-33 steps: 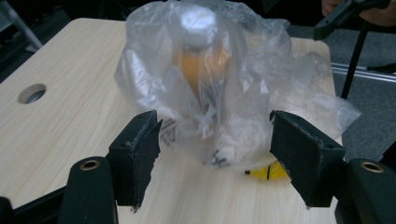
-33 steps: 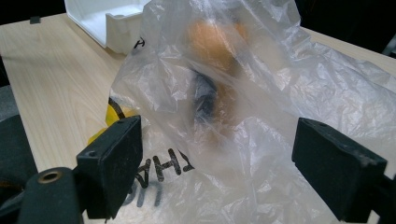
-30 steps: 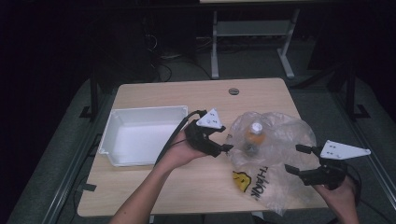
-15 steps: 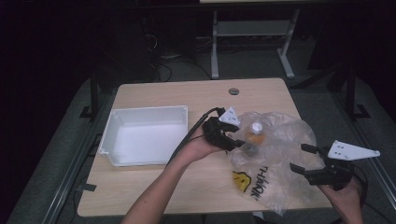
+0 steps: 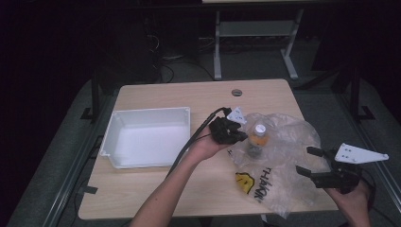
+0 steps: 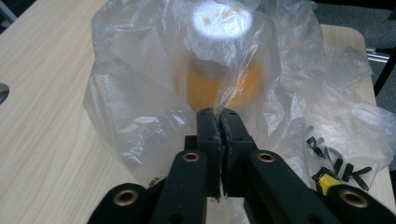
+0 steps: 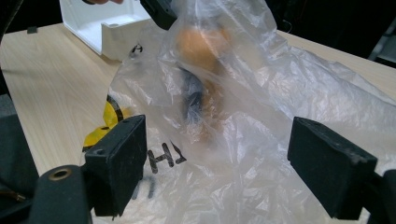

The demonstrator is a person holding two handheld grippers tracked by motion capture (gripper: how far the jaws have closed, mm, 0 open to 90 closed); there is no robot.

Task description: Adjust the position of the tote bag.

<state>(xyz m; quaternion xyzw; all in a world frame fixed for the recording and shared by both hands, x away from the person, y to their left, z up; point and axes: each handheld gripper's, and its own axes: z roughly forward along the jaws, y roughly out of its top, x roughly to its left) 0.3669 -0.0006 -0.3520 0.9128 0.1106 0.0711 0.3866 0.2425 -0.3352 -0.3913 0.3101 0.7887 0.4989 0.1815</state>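
At frame centre the left gripper [image 6: 217, 122] pinches the plastic bag [image 5: 283, 156] by the bottle [image 5: 257, 137]; the right gripper [image 5: 316, 163], lower right, gapes empty and probably needs to catch the bag's far side next.

Left gripper [image 6: 218, 122] pinched closed, right gripper [image 7: 217, 161] agape

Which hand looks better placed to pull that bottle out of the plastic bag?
Probably the right. The right gripper is open at the plastic bag's near edge, free to reach the bottle. The left gripper is shut on the bag's film beside the bottle, so it is better placed to hold the bag.
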